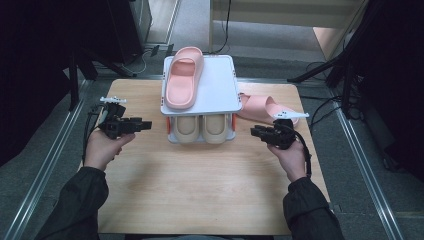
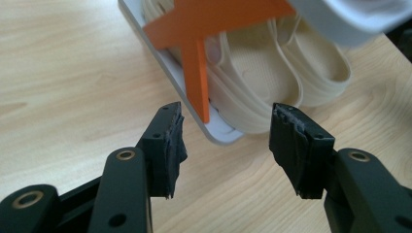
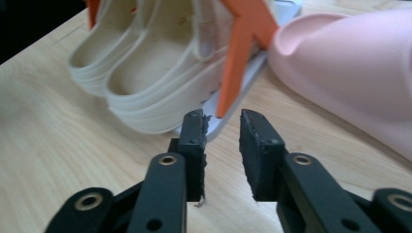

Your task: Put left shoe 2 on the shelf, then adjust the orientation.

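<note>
Tabletop (image 1: 200,190) of pale wood grain carries everything we see; no brand, label or writing is legible on any item. On it stands a two-tier shoe rack (image 1: 215,95) with a smooth white top shelf and orange supports. From the high view we see a pink slipper (image 1: 184,77), moulded and matte, lying on the top shelf; a second pink slipper (image 1: 267,107) rests on the table beyond the right gripper (image 1: 257,131). A pair of cream slippers (image 1: 200,128) sits on the lower shelf, toes toward the person.

The left gripper view adds what the high view cannot resolve: an orange cross-shaped support (image 2: 197,53) and the rack's white base edge (image 2: 214,128) lie just ahead of the left gripper (image 2: 226,131), between its tips, and the ribbed cream soles lie beyond. Its jaws stand wide with nothing between the rough black pads.

In the right gripper view, we see the right gripper (image 3: 222,130) with a narrow gap between its jaws, which hold nothing; an orange support (image 3: 238,58) and the base corner lie directly ahead, the cream pair ahead to the left, and the second pink slipper (image 3: 350,68) close to the right.
</note>
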`<action>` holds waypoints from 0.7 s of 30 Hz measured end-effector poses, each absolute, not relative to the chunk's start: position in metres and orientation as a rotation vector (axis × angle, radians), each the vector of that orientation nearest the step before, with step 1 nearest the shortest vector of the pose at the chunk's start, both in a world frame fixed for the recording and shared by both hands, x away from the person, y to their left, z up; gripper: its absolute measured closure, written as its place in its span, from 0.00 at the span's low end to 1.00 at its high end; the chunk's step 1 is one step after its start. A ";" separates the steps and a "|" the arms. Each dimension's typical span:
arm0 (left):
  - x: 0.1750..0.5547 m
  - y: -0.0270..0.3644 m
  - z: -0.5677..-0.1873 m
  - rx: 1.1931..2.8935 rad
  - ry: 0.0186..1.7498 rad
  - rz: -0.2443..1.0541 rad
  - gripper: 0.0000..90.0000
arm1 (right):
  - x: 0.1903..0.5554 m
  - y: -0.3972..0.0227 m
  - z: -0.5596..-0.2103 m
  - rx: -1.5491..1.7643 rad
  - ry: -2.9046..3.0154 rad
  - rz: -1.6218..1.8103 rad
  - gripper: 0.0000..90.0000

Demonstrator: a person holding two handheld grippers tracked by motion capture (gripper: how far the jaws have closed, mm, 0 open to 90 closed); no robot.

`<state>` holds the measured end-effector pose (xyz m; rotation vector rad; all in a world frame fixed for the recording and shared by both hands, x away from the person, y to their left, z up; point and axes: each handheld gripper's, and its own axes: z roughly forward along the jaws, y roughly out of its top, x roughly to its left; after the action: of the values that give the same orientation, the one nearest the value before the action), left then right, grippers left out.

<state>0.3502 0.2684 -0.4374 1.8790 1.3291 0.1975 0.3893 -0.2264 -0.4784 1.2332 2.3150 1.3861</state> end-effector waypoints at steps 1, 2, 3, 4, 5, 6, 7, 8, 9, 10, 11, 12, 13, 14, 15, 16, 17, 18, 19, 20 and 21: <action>0.347 0.268 -0.441 1.877 1.320 0.199 0.51 | 0.392 -0.229 -0.479 1.243 2.304 1.388 0.85; 0.345 0.267 -0.443 1.872 1.316 0.197 0.51 | 0.394 -0.232 -0.481 1.260 2.294 1.384 0.87; 0.343 0.266 -0.445 1.873 1.312 0.191 0.51 | 0.396 -0.233 -0.481 1.264 2.293 1.377 0.88; 0.341 0.265 -0.447 1.878 1.307 0.193 0.51 | 0.398 -0.235 -0.482 1.277 2.292 1.372 0.90; 0.339 0.264 -0.449 1.884 1.309 0.189 0.51 | 0.401 -0.238 -0.482 1.278 2.289 1.369 0.92; 0.336 0.264 -0.451 1.889 1.301 0.196 0.51 | 0.403 -0.240 -0.482 1.281 2.280 1.367 0.94; 0.334 0.264 -0.454 1.890 1.295 0.196 0.51 | 0.406 -0.242 -0.482 1.284 2.277 1.370 0.95; 0.332 0.264 -0.456 1.893 1.291 0.194 0.50 | 0.408 -0.245 -0.482 1.288 2.271 1.367 0.96; 0.330 0.264 -0.458 1.894 1.292 0.193 0.49 | 0.410 -0.247 -0.482 1.297 2.263 1.354 0.97; 0.328 0.264 -0.460 1.896 1.298 0.197 0.49 | 0.413 -0.249 -0.483 1.308 2.251 1.345 0.98; 0.326 0.265 -0.462 1.896 1.304 0.199 0.49 | 0.415 -0.252 -0.483 1.321 2.245 1.336 0.99; 0.324 0.265 -0.464 1.890 1.310 0.194 0.49 | 0.416 -0.255 -0.484 1.332 2.242 1.333 1.00; 0.323 0.266 -0.465 1.894 1.309 0.191 0.49 | 0.418 -0.257 -0.484 1.333 2.234 1.329 1.00; 0.321 0.266 -0.466 1.891 1.311 0.195 0.49 | 0.420 -0.260 -0.485 1.340 2.227 1.328 1.00; 0.319 0.267 -0.466 1.892 1.311 0.199 0.49 | 0.422 -0.262 -0.485 1.346 2.219 1.331 1.00; 0.318 0.267 -0.466 1.888 1.313 0.196 0.49 | 0.425 -0.264 -0.486 1.353 2.216 1.325 1.00; 0.316 0.267 -0.466 1.890 1.311 0.194 0.49 | 0.427 -0.266 -0.486 1.359 2.212 1.318 1.00; 0.315 0.268 -0.466 1.890 1.313 0.191 0.48 | 0.430 -0.268 -0.487 1.363 2.207 1.307 1.00; 0.313 0.268 -0.466 1.886 1.312 0.191 0.48 | 0.432 -0.270 -0.488 1.369 2.203 1.305 1.00; 0.311 0.268 -0.465 1.883 1.309 0.198 0.48 | 0.435 -0.272 -0.488 1.377 2.197 1.302 1.00; 0.309 0.268 -0.465 1.877 1.307 0.203 0.48 | 0.437 -0.274 -0.488 1.383 2.191 1.300 1.00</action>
<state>0.3086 0.2685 -0.4650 1.8773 1.3071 0.2031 0.4366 -0.2738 -0.4884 1.3830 2.1914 1.3001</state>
